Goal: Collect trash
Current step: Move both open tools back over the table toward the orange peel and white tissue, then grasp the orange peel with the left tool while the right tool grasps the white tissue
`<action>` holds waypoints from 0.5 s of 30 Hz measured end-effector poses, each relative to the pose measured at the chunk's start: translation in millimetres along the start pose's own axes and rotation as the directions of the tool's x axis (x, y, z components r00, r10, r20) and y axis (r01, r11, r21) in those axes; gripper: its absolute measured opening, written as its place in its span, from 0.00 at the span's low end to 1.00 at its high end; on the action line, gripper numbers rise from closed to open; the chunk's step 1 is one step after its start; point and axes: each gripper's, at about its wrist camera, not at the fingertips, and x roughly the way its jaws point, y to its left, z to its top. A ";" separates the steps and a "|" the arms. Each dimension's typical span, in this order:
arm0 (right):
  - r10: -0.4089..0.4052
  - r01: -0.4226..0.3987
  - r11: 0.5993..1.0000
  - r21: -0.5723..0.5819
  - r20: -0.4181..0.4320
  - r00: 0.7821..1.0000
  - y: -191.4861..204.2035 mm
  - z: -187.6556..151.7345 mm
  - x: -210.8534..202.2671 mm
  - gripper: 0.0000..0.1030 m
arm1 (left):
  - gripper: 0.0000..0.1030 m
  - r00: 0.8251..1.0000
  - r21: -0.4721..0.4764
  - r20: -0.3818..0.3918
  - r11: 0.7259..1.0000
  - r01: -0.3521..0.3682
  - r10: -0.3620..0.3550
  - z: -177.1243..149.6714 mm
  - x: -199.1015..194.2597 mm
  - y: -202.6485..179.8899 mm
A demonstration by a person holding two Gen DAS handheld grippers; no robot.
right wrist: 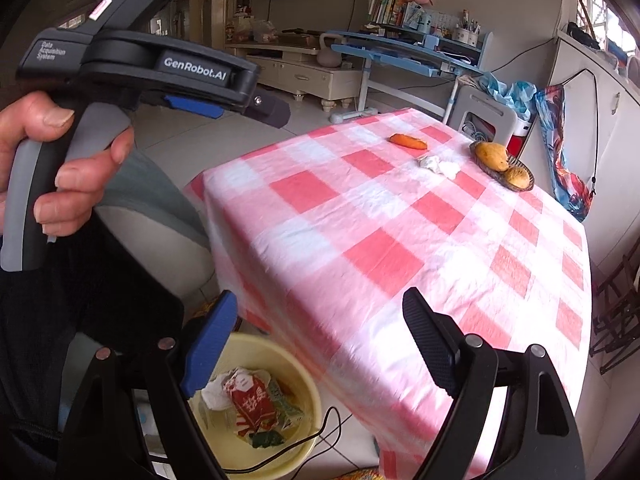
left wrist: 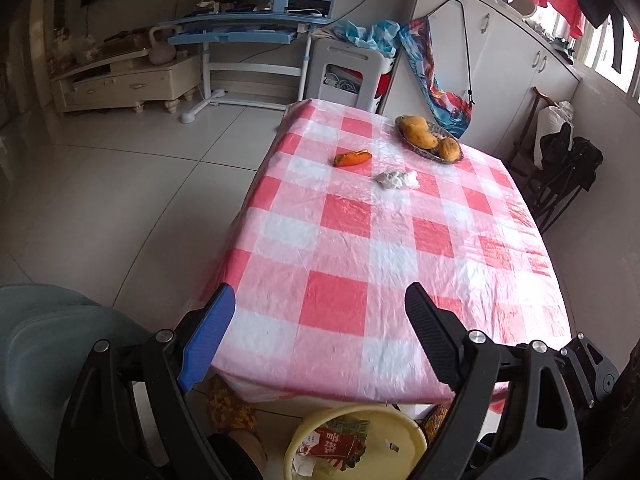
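A crumpled white tissue (left wrist: 397, 179) lies on the red-and-white checked table (left wrist: 340, 248), far from both grippers; it also shows in the right wrist view (right wrist: 438, 165). An orange carrot-like piece (left wrist: 353, 157) (right wrist: 408, 141) lies beyond it. A yellow bin (left wrist: 404, 432) (right wrist: 308, 404) stands on the floor below the near table edge, holding red and green wrappers (right wrist: 256, 404) and white paper. My left gripper (left wrist: 320, 312) is open and empty above the near edge. My right gripper (right wrist: 318, 320) is open and empty above the bin and table corner. The left gripper's body (right wrist: 192, 80) is held in a hand at upper left.
A woven basket with mangoes (left wrist: 430, 138) (right wrist: 502, 164) sits at the table's far right. A grey chair (left wrist: 44, 344) stands left of the table. A black cable (right wrist: 316, 436) crosses the bin. Folding chairs (left wrist: 560, 176) and white cabinets stand to the right.
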 end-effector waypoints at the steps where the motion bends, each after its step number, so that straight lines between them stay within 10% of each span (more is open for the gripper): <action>1: -0.003 0.003 1.000 0.003 -0.004 1.000 -5.0 6.2 6.0 0.78 | 0.81 1.000 -0.007 -0.010 1.000 -0.001 0.001 6.9 7.1 1.8; 15: -0.063 0.065 0.997 0.047 -0.035 0.997 -91.5 80.7 83.1 0.79 | 0.81 0.999 0.042 -0.048 0.999 -0.005 0.007 110.6 131.5 -23.0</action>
